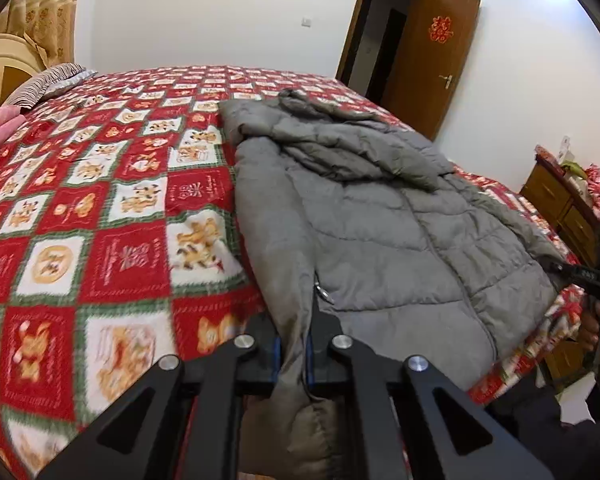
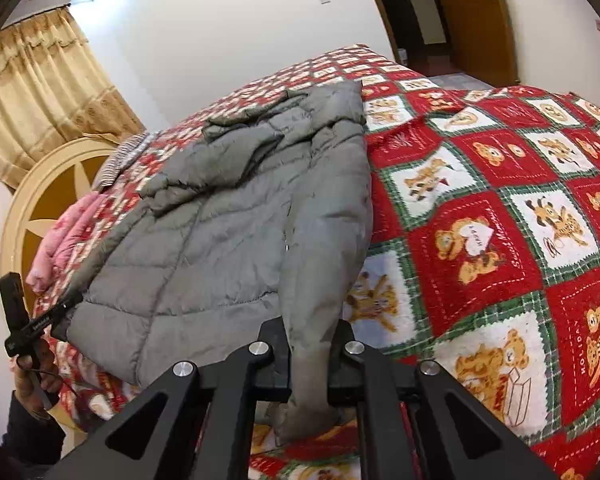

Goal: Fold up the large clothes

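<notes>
A grey quilted jacket [image 1: 380, 220] lies spread on the bed with its hood and sleeves bunched at the far end. My left gripper [image 1: 292, 344] is shut on a hem corner of the jacket, beside the zipper; the cloth runs up between its fingers. In the right wrist view the jacket [image 2: 228, 232] looks the same, and my right gripper [image 2: 310, 344] is shut on the other hem corner. Each view also shows the other gripper pinching its corner: the right gripper [image 1: 568, 270] at the right edge, the left gripper [image 2: 70, 302] at the left edge, each held by a hand.
A red, white and green bear-patterned blanket [image 1: 100, 220] covers the bed. Pink folded bedding [image 2: 60, 236] and a striped pillow [image 1: 52, 80] lie by the headboard [image 2: 40, 200]. A wooden dresser [image 1: 560, 208] stands beside the bed; a brown door [image 1: 428, 60] is open behind.
</notes>
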The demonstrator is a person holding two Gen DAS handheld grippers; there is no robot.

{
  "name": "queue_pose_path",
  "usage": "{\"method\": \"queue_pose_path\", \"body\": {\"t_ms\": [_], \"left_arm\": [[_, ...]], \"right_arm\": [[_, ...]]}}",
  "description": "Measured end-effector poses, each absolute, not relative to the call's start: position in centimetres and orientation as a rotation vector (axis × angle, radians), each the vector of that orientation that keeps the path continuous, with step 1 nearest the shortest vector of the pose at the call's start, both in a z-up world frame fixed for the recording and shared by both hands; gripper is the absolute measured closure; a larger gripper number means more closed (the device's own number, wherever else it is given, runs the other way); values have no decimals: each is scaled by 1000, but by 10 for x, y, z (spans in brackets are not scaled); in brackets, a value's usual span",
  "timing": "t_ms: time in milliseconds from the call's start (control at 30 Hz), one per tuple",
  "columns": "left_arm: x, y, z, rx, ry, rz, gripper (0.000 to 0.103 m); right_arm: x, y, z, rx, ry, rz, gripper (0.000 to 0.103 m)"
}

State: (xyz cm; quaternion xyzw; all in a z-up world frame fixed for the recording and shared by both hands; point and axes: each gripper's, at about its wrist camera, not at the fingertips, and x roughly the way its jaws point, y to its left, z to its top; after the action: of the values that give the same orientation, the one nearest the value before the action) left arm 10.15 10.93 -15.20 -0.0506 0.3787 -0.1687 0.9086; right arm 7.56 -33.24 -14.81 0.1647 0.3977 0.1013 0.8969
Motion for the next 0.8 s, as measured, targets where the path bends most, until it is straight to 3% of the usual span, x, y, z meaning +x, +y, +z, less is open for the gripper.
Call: {"method": "queue_pose_path", "body": {"t_ms": [233, 533, 800], "left_arm": [[60, 125, -127, -113, 742, -347, 95], [39, 125, -44, -121, 520, -384, 95], [80, 132, -21, -125, 425, -356, 94]], "right_arm": [[53, -329, -117, 367, 801, 322, 97], [22, -344, -29, 415, 605, 401, 97], [45, -353, 18, 411, 462, 390, 97]]}}
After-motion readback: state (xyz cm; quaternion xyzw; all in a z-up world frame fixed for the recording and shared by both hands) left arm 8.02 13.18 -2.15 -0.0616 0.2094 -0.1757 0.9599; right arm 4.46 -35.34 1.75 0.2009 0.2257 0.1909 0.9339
